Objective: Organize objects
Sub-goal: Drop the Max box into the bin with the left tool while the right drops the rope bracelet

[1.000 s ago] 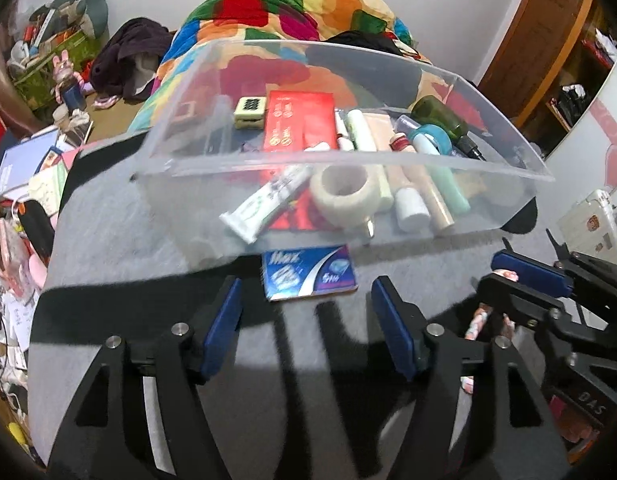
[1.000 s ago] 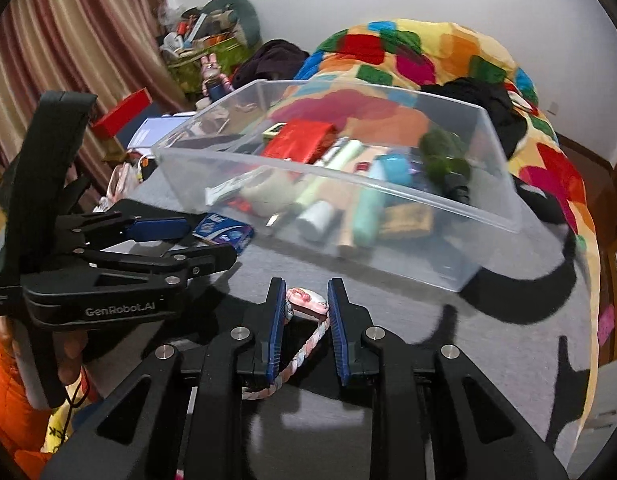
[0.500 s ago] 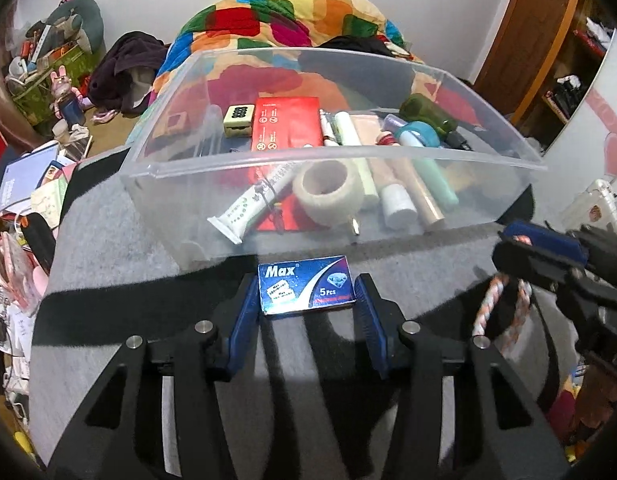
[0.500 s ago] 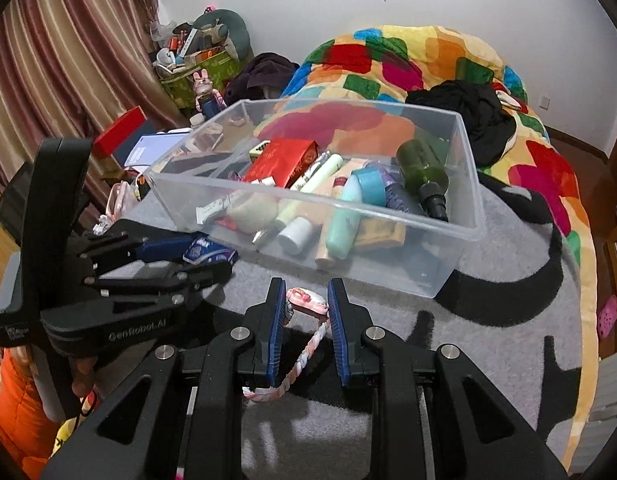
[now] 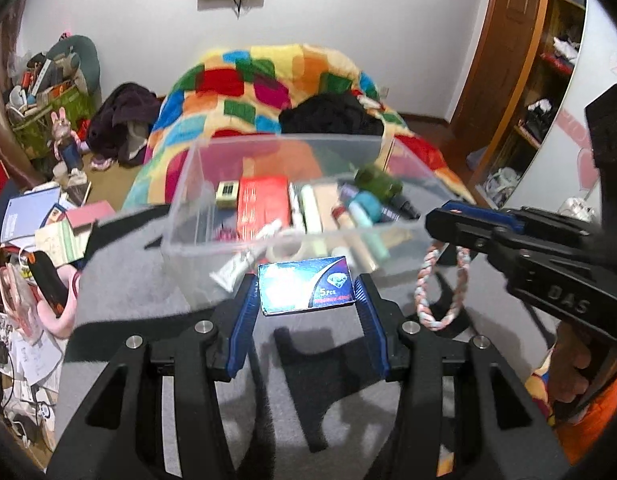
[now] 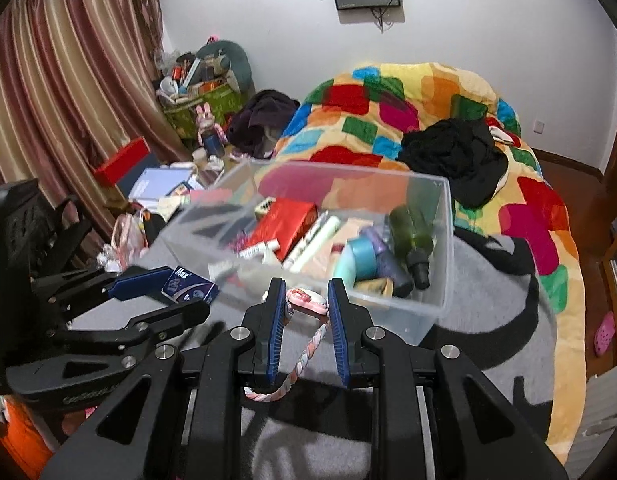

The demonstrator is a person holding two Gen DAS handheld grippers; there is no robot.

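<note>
A clear plastic bin (image 5: 196,240) (image 6: 440,240) stands on a grey surface and holds a red box, tubes, a tape roll and a green bottle. My left gripper (image 5: 306,280) is shut on a small blue box (image 5: 306,286) (image 6: 190,286) and holds it up in front of the bin. My right gripper (image 6: 307,300) is shut on the pink clasp of a braided pink and white loop (image 6: 304,360) (image 5: 428,280), which hangs down from the fingers, raised near the bin's front wall.
A bed with a colourful patchwork blanket (image 6: 408,120) and black clothes lies behind the bin. Clutter of books, boxes and bags (image 5: 48,220) covers the floor at the left. A wooden door and shelves (image 5: 528,80) stand at the right.
Both grippers have risen with their objects. The left closed on the blue box and lifted it off the surface; the right lifted the braided loop. The bin now looks lower and farther.
</note>
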